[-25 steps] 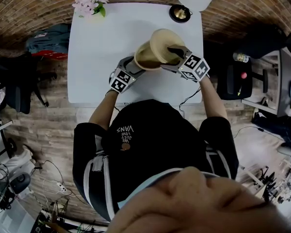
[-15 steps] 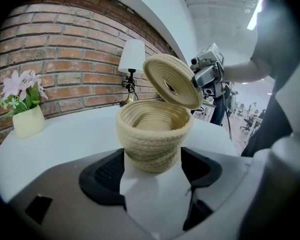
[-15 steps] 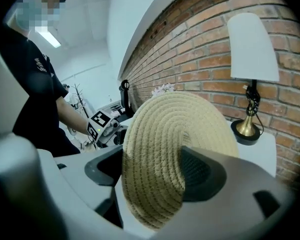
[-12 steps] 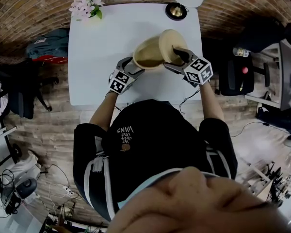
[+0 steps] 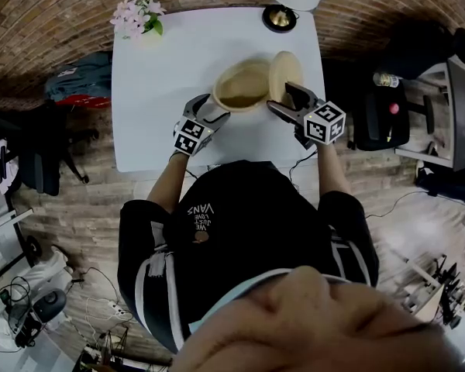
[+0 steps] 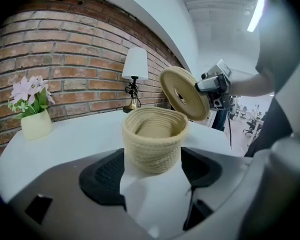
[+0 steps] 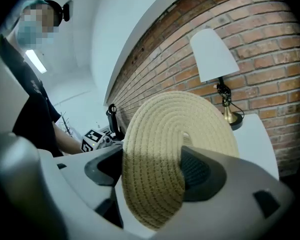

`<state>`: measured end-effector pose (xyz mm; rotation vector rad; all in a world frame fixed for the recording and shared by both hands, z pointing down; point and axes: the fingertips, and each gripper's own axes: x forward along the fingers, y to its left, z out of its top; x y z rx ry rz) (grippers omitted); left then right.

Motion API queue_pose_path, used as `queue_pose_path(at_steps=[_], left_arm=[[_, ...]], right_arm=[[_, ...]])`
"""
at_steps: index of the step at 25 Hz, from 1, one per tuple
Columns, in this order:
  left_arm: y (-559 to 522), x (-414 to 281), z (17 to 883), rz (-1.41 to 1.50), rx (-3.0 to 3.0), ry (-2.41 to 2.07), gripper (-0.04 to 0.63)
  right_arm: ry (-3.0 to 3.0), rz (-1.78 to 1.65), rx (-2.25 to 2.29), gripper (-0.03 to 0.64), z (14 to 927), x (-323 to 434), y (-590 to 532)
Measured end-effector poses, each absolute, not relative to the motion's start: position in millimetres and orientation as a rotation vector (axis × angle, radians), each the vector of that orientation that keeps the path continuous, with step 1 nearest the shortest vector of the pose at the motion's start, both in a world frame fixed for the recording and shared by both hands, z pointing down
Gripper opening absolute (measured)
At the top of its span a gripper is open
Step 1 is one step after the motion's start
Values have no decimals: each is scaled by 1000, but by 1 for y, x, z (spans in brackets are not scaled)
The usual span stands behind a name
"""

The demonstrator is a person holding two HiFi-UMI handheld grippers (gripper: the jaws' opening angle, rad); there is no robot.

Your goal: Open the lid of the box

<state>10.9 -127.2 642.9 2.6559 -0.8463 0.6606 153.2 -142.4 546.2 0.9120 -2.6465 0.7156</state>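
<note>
A round woven rope box stands open on the white table; its inside looks empty. My left gripper is shut on the box's near side, and in the left gripper view the box sits between the two dark pads. My right gripper is shut on the flat woven lid, holding it on edge just right of the box. In the right gripper view the lid fills the gap between the jaws. From the left gripper view the lid hangs tilted beside the rim.
A lamp with a white shade stands at the table's far right corner, and a pot of pink flowers at the far left. A brick wall runs behind the table. Chairs and bags lie on the floor around it.
The right gripper has carried the lid off the box's mouth to the right and turned it more upright. The left gripper has stayed on the box.
</note>
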Motion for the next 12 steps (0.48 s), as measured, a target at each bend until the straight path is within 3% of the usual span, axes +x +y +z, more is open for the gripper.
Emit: queue_pose_path(at_steps=[12], left_arm=[[-134, -6, 602, 543, 2698, -944, 357]], right_arm=[[-2762, 811, 1126, 334, 525, 163, -135]])
